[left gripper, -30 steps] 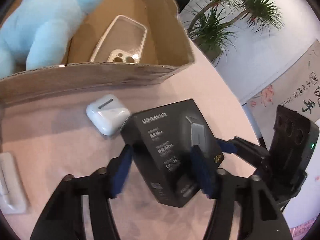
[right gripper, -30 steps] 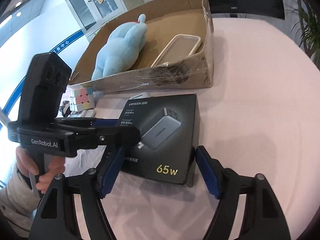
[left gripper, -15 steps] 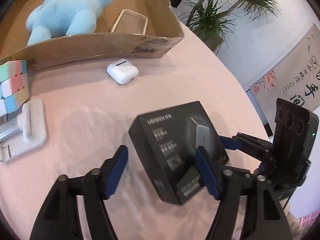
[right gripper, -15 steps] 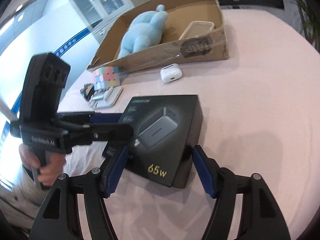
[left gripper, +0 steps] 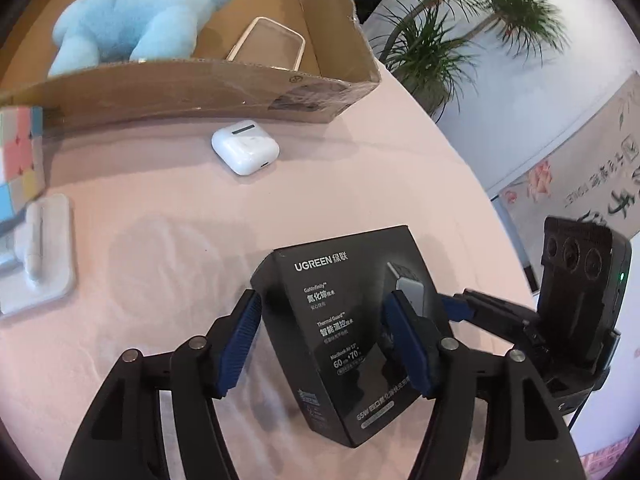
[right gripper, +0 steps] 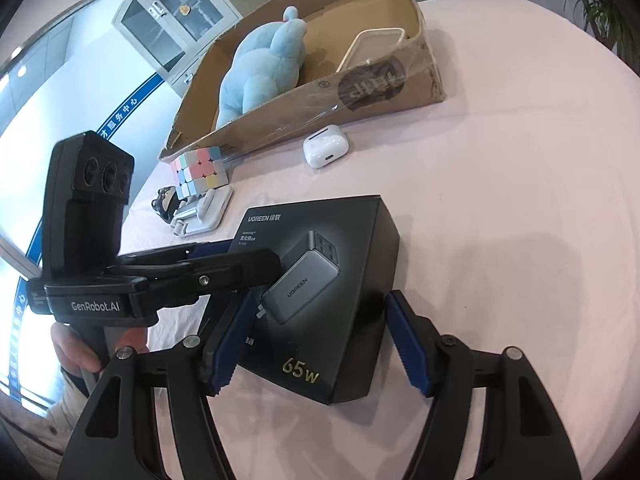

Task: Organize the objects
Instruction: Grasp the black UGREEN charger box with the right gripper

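Observation:
A black UGREEN charger box (left gripper: 344,320) (right gripper: 320,280) stands tilted on the pink table. My left gripper (left gripper: 324,344) straddles it with its blue pads beside the box's sides; a small gap shows at the left pad. My right gripper (right gripper: 316,344) is open around the box's near corner, neither pad touching. A cardboard box (left gripper: 200,84) (right gripper: 360,92) at the back holds a blue plush toy (left gripper: 136,16) (right gripper: 260,68) and a clear phone case (left gripper: 266,44) (right gripper: 372,46).
A white earbuds case (left gripper: 245,150) (right gripper: 325,149) lies in front of the cardboard box. A pastel puzzle cube (left gripper: 20,156) (right gripper: 198,172), a white holder (left gripper: 40,252) (right gripper: 206,210) and a small black figure (right gripper: 166,200) sit at the left. Potted plants (left gripper: 460,28) stand beyond the table's edge.
Both grippers and the charger box have moved back from the cardboard box towards the near part of the table. The earbuds case now lies well apart from the charger box.

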Tool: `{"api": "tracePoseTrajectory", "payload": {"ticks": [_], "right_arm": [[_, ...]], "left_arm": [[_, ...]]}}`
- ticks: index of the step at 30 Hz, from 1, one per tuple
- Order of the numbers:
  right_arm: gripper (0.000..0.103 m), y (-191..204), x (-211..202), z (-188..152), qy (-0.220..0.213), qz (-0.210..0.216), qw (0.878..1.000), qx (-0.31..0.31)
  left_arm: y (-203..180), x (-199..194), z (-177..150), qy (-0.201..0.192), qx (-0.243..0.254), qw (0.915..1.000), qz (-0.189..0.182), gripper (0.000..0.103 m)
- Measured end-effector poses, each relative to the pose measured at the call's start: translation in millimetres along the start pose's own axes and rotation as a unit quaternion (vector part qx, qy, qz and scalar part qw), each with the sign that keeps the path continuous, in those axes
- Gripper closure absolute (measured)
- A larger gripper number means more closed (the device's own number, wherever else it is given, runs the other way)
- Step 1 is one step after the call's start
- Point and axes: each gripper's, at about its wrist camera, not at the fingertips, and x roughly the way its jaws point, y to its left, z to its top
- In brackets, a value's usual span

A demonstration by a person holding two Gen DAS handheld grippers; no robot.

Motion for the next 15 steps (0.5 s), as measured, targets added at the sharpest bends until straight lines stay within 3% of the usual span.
{"api": "tracePoseTrajectory", "payload": {"ticks": [4, 8, 10, 15], "right_arm": [[0.044, 7.4, -2.4, -0.6, -0.004, -0.023, 1.000, -0.005], [0.059, 3.8, -8.5, 4.0, -0.004, -0.033, 0.999, 0.014], [0.060, 5.2, -8.7, 5.6, -0.002, -0.040, 0.999, 0.008], [0.060, 9.0, -7.2, 9.3, 0.002, -0.058, 0.998, -0.003]], "left_arm": [[-8.7, -1.5, 1.9, -0.013, 0.015, 0.9995, 0.023, 0.046], [-15.5, -4.8, 2.5, -0.019, 0.025, 0.9987, 0.041, 0.050], [-16.9, -7.3, 1.6, -0.020, 0.027, 0.9983, 0.048, 0.054], [-18.2, -13.3, -3.5, -0.031, 0.033, 0.9976, 0.053, 0.054]]}}
